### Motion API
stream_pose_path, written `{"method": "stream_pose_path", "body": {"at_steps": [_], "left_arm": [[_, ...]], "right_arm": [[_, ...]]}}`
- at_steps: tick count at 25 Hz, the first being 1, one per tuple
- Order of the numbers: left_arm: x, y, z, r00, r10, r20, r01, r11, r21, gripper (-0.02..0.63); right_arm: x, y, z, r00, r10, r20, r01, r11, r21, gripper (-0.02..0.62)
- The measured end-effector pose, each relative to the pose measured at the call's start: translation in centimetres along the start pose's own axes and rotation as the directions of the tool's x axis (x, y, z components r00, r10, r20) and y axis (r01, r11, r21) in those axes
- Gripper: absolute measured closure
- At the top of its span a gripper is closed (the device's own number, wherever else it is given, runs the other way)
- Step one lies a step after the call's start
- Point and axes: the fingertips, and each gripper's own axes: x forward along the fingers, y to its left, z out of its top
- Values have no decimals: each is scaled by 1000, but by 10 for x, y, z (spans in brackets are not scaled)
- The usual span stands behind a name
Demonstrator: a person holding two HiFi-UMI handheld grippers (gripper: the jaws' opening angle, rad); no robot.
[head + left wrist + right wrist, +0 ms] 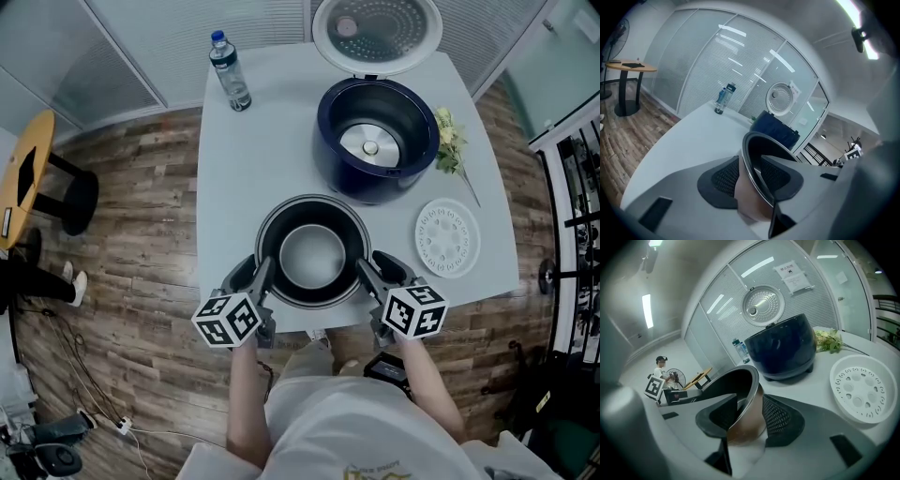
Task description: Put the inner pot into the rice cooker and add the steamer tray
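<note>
- Both tongs pinch the inner pot (312, 253) by its rim: my left gripper (263, 272) on the left side, my right gripper (364, 269) on the right.
- Pot: round, dark-rimmed, shiny metal wall, on the white table (234, 187) just before the open rice cooker (328, 122).
- Steamer tray (448, 237) lies to the right.

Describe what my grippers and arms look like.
Both the left gripper and right gripper are grey plastic, each carrying a white cube with black square markers. Their fingers are broad, with dark mesh-textured pads. You wear a white short-sleeved shirt.
</note>
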Motion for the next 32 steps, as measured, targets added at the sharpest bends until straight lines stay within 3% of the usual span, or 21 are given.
{"method": "stream_pose_path", "body": {"at_steps": [9, 17, 32], "left_arm": [[7, 1, 1, 999, 2, -35, -2, 1000, 23, 505], [8, 2, 3, 999, -19, -28, 19, 1000, -23, 515], [-12, 0, 11, 998, -51, 36, 53, 996, -69, 531]], "right_arm": [[6, 3, -1, 1000, 2, -21, -1, 998, 67, 465], [9, 4, 2, 1000, -9, -21, 12, 994, 111, 497], [-3, 19, 8, 1000, -26, 9, 25, 990, 137, 518]]}}
